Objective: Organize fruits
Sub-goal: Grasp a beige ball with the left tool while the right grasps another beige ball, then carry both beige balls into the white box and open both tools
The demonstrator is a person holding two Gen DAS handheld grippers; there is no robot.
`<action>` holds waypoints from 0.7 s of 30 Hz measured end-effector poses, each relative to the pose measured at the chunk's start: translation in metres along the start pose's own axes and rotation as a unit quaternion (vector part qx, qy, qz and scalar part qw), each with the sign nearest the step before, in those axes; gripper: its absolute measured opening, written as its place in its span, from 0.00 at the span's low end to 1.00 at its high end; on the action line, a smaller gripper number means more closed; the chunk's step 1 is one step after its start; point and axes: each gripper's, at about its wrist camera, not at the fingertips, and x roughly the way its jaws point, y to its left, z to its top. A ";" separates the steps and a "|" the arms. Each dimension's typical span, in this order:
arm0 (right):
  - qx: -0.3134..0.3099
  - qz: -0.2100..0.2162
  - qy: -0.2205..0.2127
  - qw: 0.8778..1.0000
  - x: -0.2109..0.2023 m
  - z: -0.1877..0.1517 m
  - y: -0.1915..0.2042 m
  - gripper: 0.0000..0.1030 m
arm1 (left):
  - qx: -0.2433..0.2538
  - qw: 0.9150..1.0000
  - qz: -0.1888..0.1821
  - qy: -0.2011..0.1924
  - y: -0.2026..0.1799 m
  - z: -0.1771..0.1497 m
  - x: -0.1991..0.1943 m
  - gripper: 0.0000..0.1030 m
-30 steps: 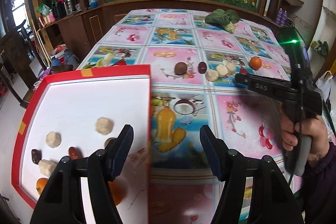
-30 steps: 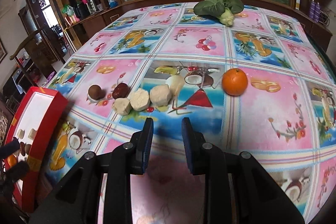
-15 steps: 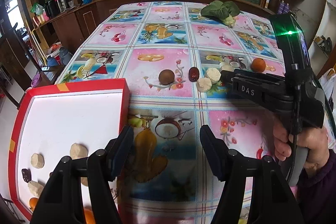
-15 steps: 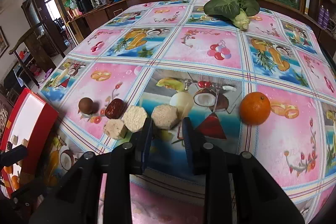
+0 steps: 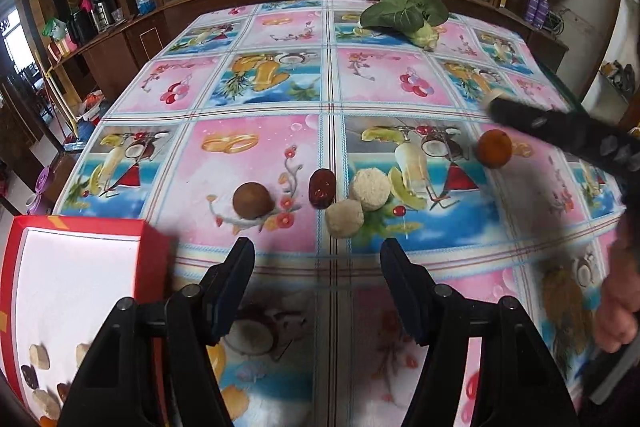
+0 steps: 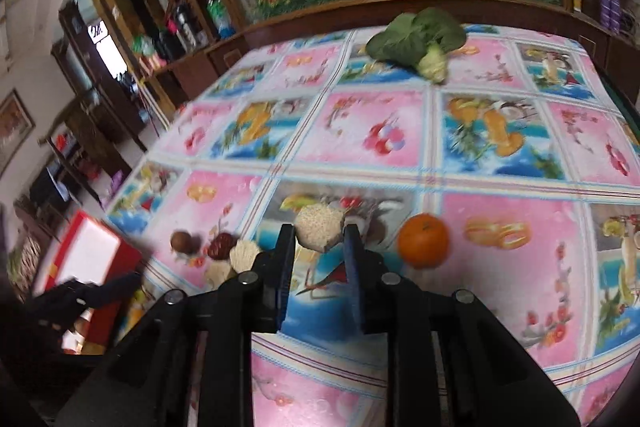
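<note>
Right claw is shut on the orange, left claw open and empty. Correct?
Not the orange: it sits on the table to the side. The right wrist view shows the right claw shut on a beige peeled piece. The left claw is open and empty.

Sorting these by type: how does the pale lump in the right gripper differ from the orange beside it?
The pale lump is beige, rough and faceted; the orange is bright, smooth and round. The lump is pinched between the right gripper fingers, whose jaws have just been closing on it, while the orange rests free on the tablecloth. The lump looks somewhat smaller. Both sit at the table's near side.
</note>
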 end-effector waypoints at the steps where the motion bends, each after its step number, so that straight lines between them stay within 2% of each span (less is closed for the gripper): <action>1: 0.012 0.000 -0.008 1.000 -0.005 0.003 -0.006 0.26 | -0.001 1.000 -0.002 0.002 0.000 0.001 0.003 0.62; 7: 0.079 -0.023 -0.036 0.996 -0.022 0.015 -0.041 0.26 | 0.006 1.000 -0.004 0.010 -0.010 0.005 0.018 0.53; 11: 0.098 -0.024 -0.038 0.994 -0.022 0.017 -0.049 0.26 | 0.004 1.000 -0.019 0.009 -0.013 0.008 0.025 0.35; 13: 0.099 -0.027 -0.039 0.994 -0.022 0.017 -0.048 0.26 | 0.006 1.000 -0.025 0.006 -0.015 0.009 0.026 0.31; 15: 0.101 -0.026 -0.040 0.994 -0.022 0.017 -0.050 0.26 | 0.006 0.999 -0.034 0.002 -0.016 0.010 0.026 0.21; 21: 0.099 -0.025 -0.038 0.994 -0.021 0.017 -0.050 0.26 | -0.001 0.999 -0.042 -0.003 -0.019 0.006 0.019 0.21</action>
